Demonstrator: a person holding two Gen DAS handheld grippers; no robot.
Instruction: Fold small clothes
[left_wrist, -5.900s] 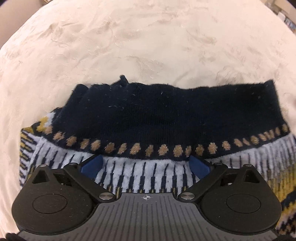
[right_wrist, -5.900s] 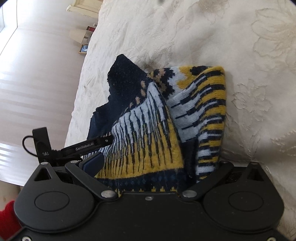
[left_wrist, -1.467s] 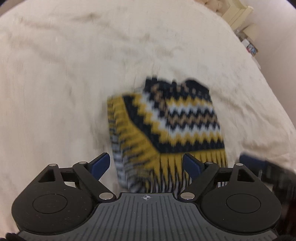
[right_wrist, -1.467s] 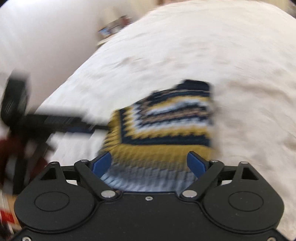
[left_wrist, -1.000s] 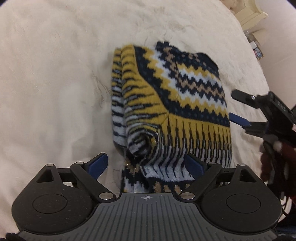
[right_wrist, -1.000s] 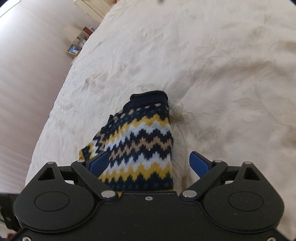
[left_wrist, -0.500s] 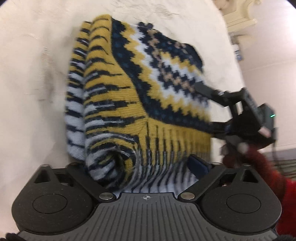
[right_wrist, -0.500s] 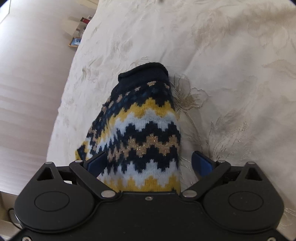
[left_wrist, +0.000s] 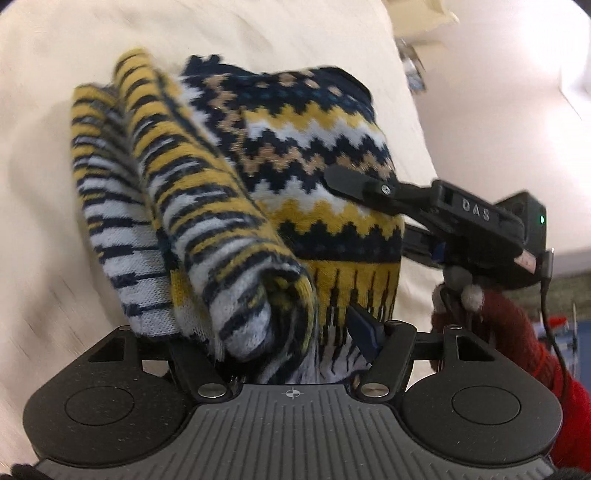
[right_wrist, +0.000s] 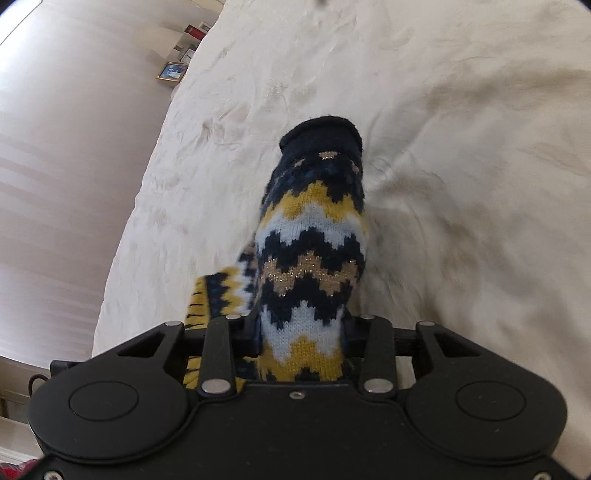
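A small folded knit sweater (left_wrist: 295, 192) with navy, yellow and white zigzags is held above the cream bedspread (left_wrist: 37, 184). My left gripper (left_wrist: 273, 343) is shut on its near striped edge, with a rolled sleeve bulging over the left finger. My right gripper (right_wrist: 301, 339) is shut on the sweater's (right_wrist: 314, 236) other side; the navy collar points away from it. In the left wrist view the right gripper (left_wrist: 369, 206) clamps the sweater's right edge, held by a red-gloved hand (left_wrist: 517, 339).
The cream embroidered bedspread (right_wrist: 443, 147) fills both views. Its left edge drops to a pale floor (right_wrist: 55, 184) in the right wrist view. A small framed picture (right_wrist: 171, 71) and shelf items stand far back by the wall.
Both grippers have closed on the folded sweater, one on each side, and lifted it off the bedspread. Half a second ago both were open around it.
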